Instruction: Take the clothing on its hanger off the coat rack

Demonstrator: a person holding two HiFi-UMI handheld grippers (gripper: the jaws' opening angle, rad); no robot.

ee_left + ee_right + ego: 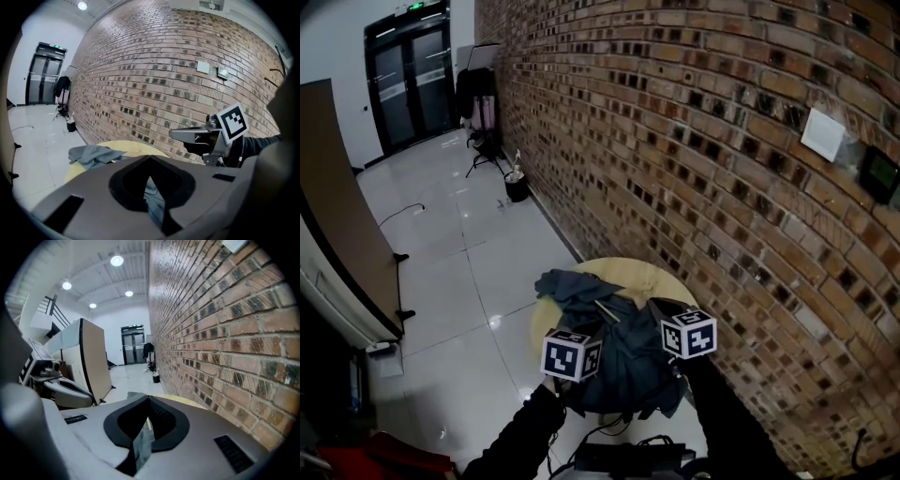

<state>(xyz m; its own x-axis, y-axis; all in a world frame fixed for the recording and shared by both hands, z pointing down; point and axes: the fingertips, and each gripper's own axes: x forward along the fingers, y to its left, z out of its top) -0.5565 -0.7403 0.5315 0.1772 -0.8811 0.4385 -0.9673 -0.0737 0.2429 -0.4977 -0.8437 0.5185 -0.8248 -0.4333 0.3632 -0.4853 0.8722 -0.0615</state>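
A dark blue-grey garment (623, 361) lies bunched on a round yellow table (649, 275), with a wooden hanger (607, 310) showing on top of it. My left gripper (581, 330) is at the garment's near left, and in the left gripper view its jaws (150, 161) are shut with cloth (153, 199) pinched between them. My right gripper (658, 306) is at the near right, its jaws (149, 401) shut on a fold of the same cloth (140, 446). The right gripper (175, 134) also shows in the left gripper view, above the table.
A brick wall (722, 187) runs close along the right of the table. A brown partition panel (337, 197) stands at the left. Far down the hall are a rack with dark clothes (478, 94), a black bucket (517, 186) and double doors (412, 70). Cables (619, 455) lie by my feet.
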